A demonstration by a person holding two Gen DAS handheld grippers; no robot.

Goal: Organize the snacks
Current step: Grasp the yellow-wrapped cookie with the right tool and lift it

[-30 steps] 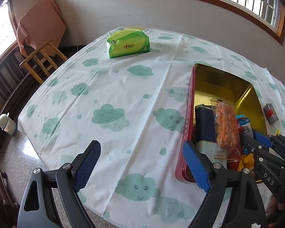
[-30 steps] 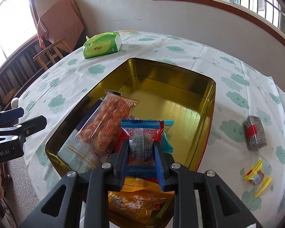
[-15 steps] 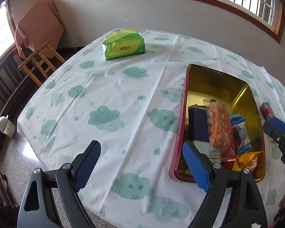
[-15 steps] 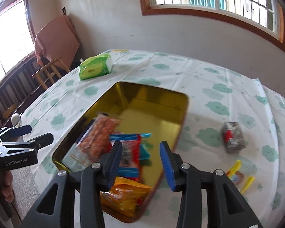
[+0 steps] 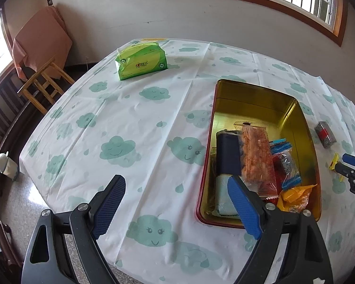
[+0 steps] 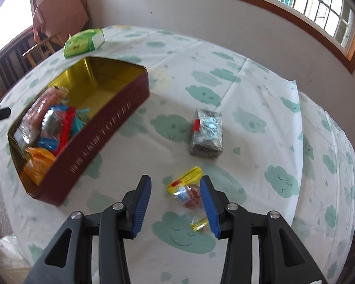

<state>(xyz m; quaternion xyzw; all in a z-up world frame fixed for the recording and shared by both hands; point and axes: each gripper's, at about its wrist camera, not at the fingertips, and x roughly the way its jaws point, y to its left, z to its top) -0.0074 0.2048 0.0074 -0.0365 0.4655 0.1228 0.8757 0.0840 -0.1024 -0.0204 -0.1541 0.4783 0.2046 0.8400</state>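
Beside the tin (image 6: 101, 127), yellow-wrapped snack (image 6: 188, 189)

A red tin (image 6: 111, 118) with a gold interior held several snack packets (image 5: 258, 156); a dark wrapped block (image 6: 207, 133) and a yellow-ended candy (image 6: 188, 190) lay beside it.

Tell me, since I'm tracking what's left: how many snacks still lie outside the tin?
2: a dark packet right of the tin, and a yellow-ended packet nearer, below the right gripper.
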